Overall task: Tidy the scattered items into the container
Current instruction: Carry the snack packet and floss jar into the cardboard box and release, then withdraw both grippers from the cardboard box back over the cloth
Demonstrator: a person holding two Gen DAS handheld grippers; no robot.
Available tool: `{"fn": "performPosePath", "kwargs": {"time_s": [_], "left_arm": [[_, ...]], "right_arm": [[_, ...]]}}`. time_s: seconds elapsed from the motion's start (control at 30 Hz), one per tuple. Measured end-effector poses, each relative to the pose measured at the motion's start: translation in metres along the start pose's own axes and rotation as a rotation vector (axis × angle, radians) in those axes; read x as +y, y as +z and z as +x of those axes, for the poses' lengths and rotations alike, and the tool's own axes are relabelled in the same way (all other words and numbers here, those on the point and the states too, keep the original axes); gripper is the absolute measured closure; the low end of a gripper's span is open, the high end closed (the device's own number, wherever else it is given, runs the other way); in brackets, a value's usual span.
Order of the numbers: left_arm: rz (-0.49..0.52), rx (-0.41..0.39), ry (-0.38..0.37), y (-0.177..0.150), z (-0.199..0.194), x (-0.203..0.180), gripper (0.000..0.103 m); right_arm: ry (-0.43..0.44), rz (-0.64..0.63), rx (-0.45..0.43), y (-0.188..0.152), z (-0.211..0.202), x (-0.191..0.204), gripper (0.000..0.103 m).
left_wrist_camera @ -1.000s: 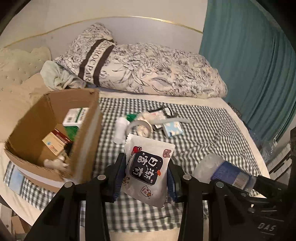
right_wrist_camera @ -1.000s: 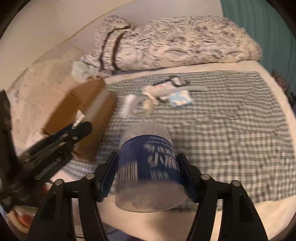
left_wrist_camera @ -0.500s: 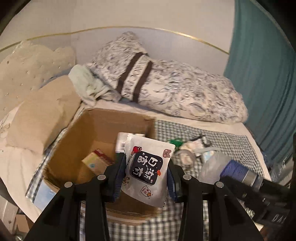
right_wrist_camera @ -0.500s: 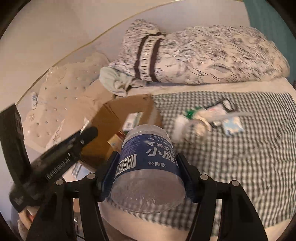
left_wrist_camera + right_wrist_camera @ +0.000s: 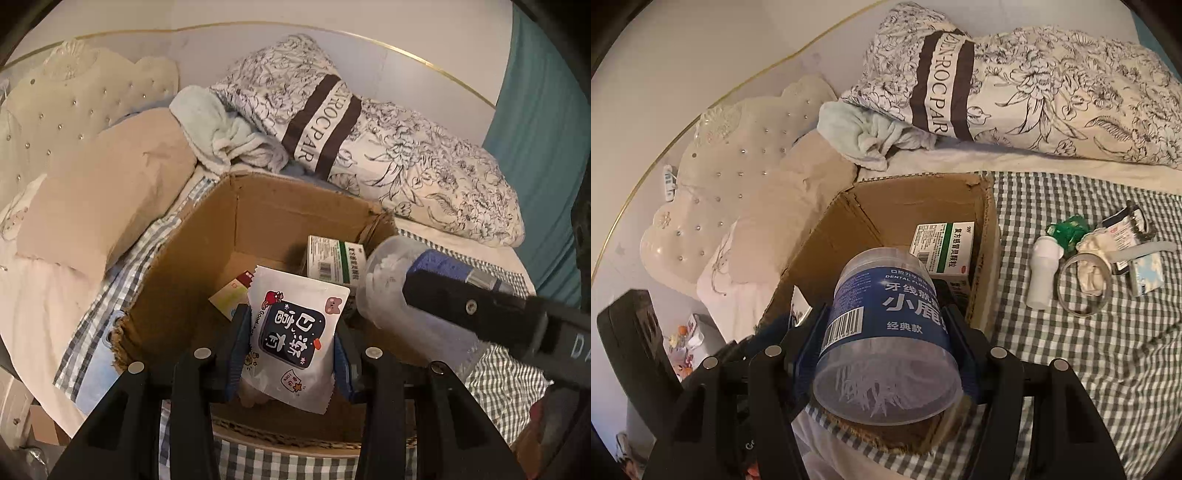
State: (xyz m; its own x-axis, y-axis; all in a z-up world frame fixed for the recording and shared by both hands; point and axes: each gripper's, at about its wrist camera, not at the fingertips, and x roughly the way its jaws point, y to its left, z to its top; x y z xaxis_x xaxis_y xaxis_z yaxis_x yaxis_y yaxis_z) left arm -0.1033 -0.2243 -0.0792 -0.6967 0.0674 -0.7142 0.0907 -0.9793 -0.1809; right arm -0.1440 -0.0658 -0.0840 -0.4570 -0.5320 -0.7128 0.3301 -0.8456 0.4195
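Pouch (image 5: 293, 338) in left gripper (image 5: 291, 354) (over box (image 5: 258, 206)).

Your right gripper (image 5: 886, 334) pinches a clear floss-pick jar (image 5: 886, 343) with a blue label, held over the open cardboard box (image 5: 986, 236). A green-striped medicine carton (image 5: 942, 247) lies inside. On the checked bedspread (image 5: 1071, 350), a white bottle (image 5: 1043, 273) lies beside a tape roll (image 5: 1084, 284).

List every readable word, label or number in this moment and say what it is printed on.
"DENTAL FLOSS", "小鹿", "经典款": floss jar in the right tool.
"999", "复方感冒灵颗粒": green-and-white medicine box in the cardboard box.
"Good L...", "100%": snack pouch in the left tool; its big characters are stylised, unclear.
"ROCPAR": striped pillow.
Barcode digits: too small.
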Motion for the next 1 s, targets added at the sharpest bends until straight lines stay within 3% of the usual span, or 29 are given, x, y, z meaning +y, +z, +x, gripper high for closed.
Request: {"fn": "performPosePath", "kwargs": {"time_s": [0.07,0.1,0.13,0.17,0.23,0.37,0.5,0.7,1.0], "left_arm": [[-0.014,0.016,-0.002,-0.001,0.005,0.002,0.048],[-0.019,0.019,-0.010,-0.003,0.004,0.003,0.047],[-0.020,0.017,-0.019,-0.004,0.003,0.003,0.041],[-0.015,0.010,-0.021,-0.004,0.001,0.002,0.029],[-0.016,-0.012,0.012,-0.005,-0.003,0.001,0.013],[-0.043,-0.040,0.022,-0.008,-0.013,-0.001,0.002],[-0.033,-0.042,0.032,-0.015,-0.022,-0.017,0.001],[-0.005,-0.045,0.007,-0.032,-0.037,-0.058,0.000],[0.074,-0.038,-0.054,-0.072,-0.050,-0.143,0.000]], "right_arm": [[0.019,0.020,-0.006,0.001,0.003,-0.003,0.041],[0.042,0.037,-0.018,0.003,0.002,-0.005,0.041],[0.068,0.058,-0.029,0.004,0.000,-0.007,0.034],[0.080,0.079,-0.046,0.005,-0.003,-0.009,0.023],[0.066,0.083,-0.091,0.006,-0.014,-0.010,0.020],[0.028,0.060,-0.172,0.001,-0.042,-0.016,0.020],[-0.036,0.069,-0.246,-0.012,-0.080,-0.038,0.020],[-0.236,0.093,-0.343,-0.052,-0.142,-0.092,0.020],[-0.388,0.170,-0.359,-0.116,-0.198,-0.165,0.020]]}}
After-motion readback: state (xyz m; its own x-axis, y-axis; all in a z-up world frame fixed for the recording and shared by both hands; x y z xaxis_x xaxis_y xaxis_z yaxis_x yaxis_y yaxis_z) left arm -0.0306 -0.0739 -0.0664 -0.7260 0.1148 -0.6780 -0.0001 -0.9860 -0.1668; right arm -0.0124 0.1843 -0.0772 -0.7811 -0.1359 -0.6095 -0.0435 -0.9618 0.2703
